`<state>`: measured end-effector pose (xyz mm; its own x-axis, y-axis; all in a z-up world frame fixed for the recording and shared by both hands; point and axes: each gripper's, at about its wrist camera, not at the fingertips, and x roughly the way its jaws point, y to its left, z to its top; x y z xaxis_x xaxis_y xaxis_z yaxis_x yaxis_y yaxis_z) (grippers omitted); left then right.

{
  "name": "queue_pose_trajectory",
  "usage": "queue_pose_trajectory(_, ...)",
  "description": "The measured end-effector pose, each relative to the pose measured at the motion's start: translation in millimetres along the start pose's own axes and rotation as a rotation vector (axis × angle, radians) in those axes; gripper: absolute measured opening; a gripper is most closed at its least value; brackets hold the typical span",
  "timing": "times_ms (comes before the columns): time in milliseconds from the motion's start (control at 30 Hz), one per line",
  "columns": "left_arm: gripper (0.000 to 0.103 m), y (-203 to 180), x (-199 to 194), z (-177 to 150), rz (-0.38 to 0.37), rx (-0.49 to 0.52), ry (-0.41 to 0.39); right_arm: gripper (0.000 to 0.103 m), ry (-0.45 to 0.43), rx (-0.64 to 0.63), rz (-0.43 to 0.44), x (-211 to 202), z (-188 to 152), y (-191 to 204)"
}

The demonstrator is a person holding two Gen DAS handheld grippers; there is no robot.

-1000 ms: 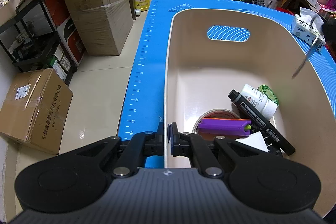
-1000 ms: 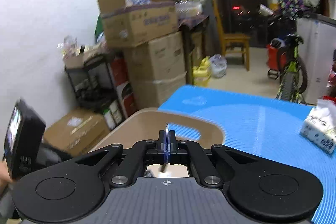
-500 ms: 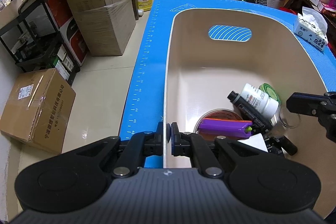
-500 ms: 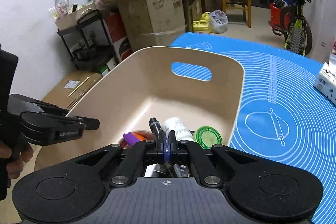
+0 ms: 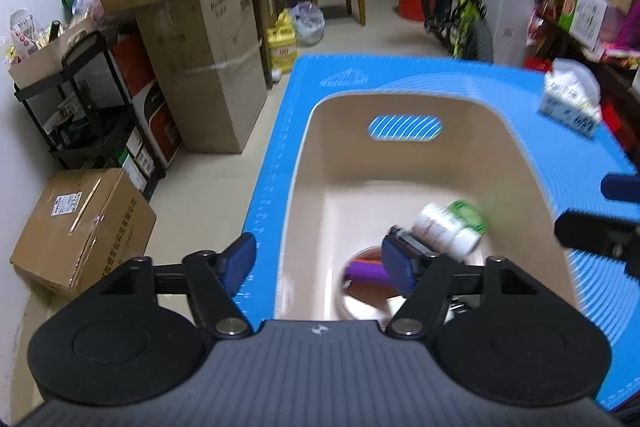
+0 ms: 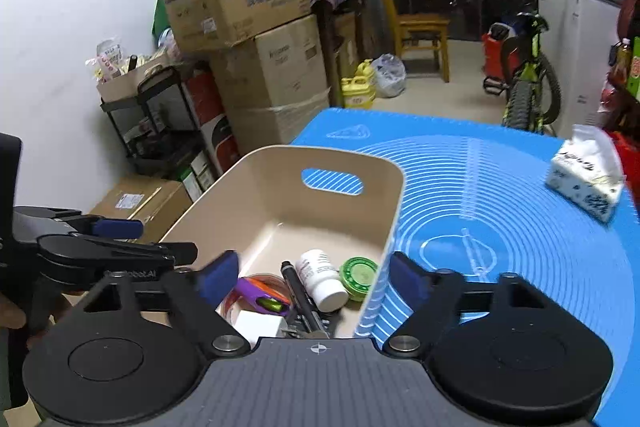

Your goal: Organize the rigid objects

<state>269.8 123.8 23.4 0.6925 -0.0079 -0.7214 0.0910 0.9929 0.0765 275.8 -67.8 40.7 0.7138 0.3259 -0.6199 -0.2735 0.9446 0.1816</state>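
Both grippers, left gripper and right gripper, are just opening, empty; the beige bin is risking a nudge off the table.

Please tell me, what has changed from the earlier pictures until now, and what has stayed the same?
Both tools have just been opening. The left tool, shut on the beige bin's left rim earlier, has let it go and drawn back. The right tool, shut before, now stands open over the bin with nothing between its jaws. The white bottle, green lid, black marker and tissue box stayed put.
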Motion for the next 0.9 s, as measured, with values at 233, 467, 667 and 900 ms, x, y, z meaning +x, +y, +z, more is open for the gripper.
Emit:
queue_pose_trajectory(233,0.076,-22,-41,-9,-0.008,0.005,-0.031,0.098,-0.022,0.018,-0.037,-49,-13,-4)
queue_pose_trajectory(467,0.076,-39,-79,-28,-0.007,0.025,-0.036,0.101,-0.058,0.004,-0.071,-98,-35,-2)
queue_pose_trajectory(667,0.076,-50,-110,-43,-0.013,0.03,-0.053,0.1,-0.084,0.028,-0.077,-138,-54,-5)
queue_pose_trajectory(900,0.076,-68,-136,-65,-0.013,0.043,-0.08,0.1,-0.111,0.045,-0.101,-173,-84,-8)
